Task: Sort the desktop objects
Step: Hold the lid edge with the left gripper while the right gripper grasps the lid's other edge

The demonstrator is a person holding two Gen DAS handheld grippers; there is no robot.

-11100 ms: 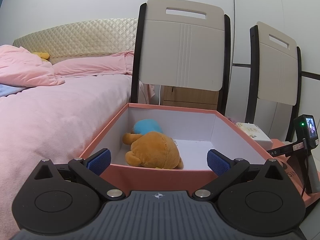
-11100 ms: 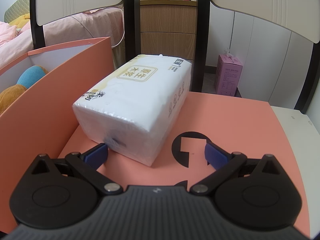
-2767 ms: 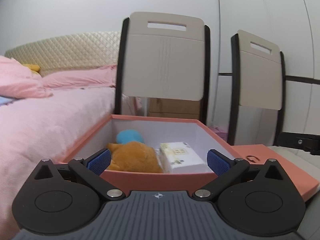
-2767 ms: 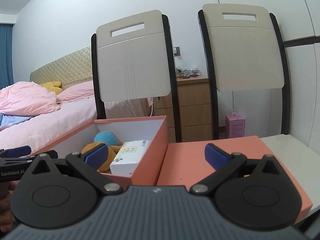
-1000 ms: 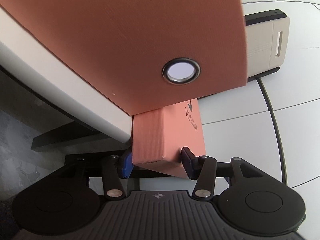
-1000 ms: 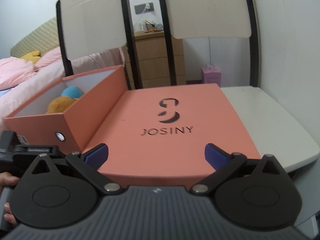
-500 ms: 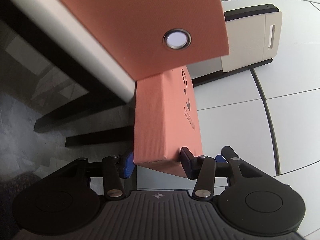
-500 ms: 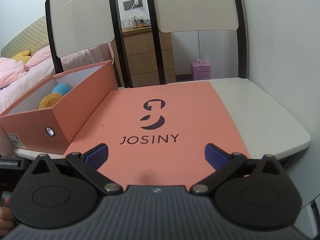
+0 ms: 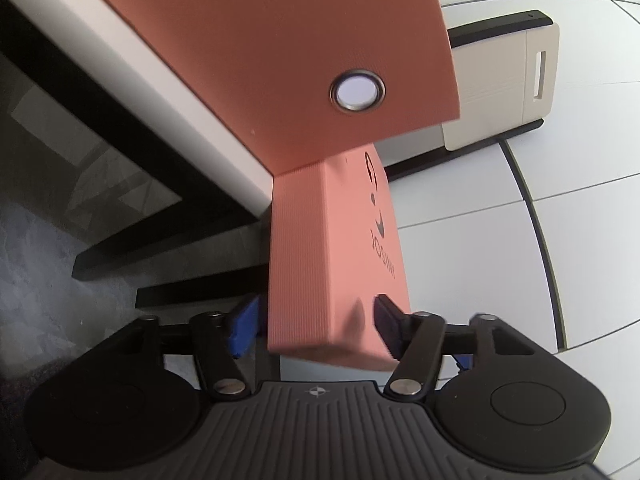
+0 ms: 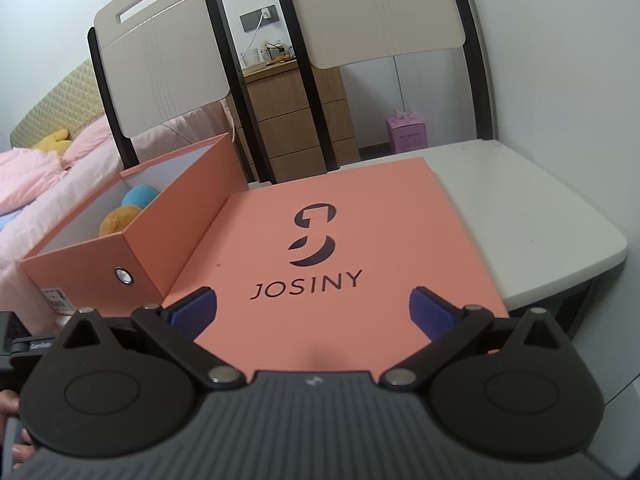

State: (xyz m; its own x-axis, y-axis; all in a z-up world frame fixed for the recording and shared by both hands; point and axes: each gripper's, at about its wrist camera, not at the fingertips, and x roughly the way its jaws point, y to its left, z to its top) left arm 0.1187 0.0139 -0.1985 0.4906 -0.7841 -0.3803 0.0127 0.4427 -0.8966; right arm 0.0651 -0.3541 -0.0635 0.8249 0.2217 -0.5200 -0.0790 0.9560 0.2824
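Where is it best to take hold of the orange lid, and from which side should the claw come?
Probably the lid is best taken at its near rim, coming from the table's front edge. It lies flat, too wide to span, but that rim overhangs the table. The left claw already straddles it there, its jaws having just been opening.

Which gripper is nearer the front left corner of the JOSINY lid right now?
Left. The left gripper straddles the lid corner; its jaws have just been opening, pads barely clear. The right gripper hangs open above the lid's front edge, off that corner.
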